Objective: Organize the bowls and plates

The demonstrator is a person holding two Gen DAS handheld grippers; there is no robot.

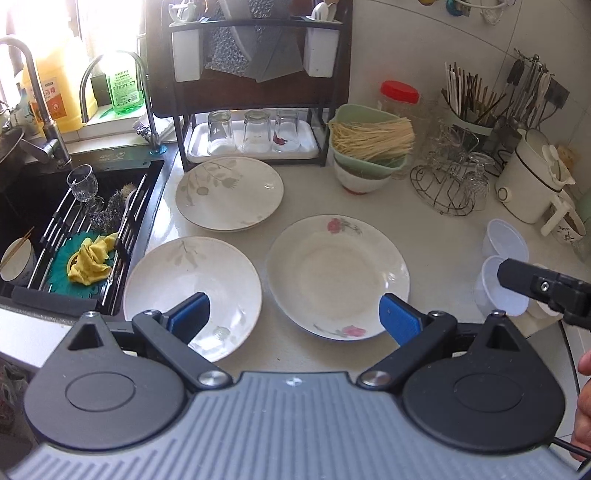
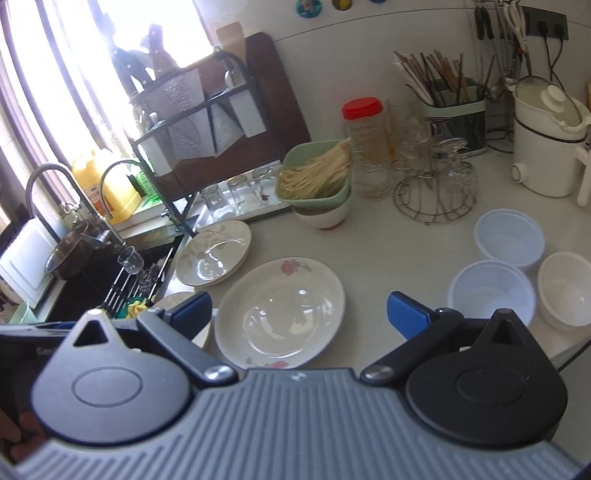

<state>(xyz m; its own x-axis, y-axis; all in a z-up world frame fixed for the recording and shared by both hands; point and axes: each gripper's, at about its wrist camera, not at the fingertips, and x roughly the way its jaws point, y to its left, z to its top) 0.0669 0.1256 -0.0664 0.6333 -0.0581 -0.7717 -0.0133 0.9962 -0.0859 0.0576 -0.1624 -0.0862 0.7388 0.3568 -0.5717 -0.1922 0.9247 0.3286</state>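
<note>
Both spread wide, empty: left claw [image 1: 295, 317] nearest the round white pink-flowered porcelain plate [image 1: 338, 277] dead ahead on the tabletop [image 1: 436, 236] (right claw [image 2: 299, 314] equally close).

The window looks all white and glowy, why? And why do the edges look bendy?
In the left wrist view, sunlight blows out the window above the sink. In the right wrist view, the same window glares white, darkening the rack before it. Both fisheye lenses curve straight lines near the edges.
</note>
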